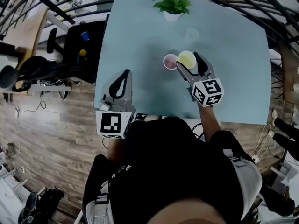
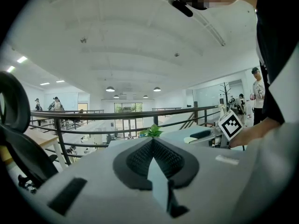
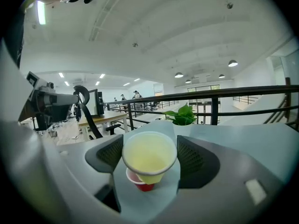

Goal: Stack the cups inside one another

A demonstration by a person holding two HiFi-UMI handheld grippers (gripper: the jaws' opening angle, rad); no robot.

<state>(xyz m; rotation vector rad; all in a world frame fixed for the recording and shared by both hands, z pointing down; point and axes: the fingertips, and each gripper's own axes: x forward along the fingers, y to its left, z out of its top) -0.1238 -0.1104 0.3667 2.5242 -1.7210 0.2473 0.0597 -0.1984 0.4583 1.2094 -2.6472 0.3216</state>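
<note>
"Yellow cup (image 1: 187, 59), where is it?"

"Clamped between the jaws of the right gripper (image 1: 188, 60), out over the pale blue table (image 1: 140, 41). In the right gripper view both dark pads press its rim, and it tilts a little, mouth toward the camera."

"And the red cup (image 1: 170, 62)?"

"Upright on the table, just beside the yellow one, on its left in the head view. From the right gripper's camera it shows below and behind the yellow cup's base. I cannot tell whether the two touch."

"Any other cups?"

"One translucent cup (image 1: 192, 33), farther back, near the potted plant (image 1: 174, 6) at the far edge."

"What about the left gripper (image 1: 124, 76)?"

"Jaws pressed together with nothing between them. It sits at the table's near left corner, well apart from the cups."
</note>
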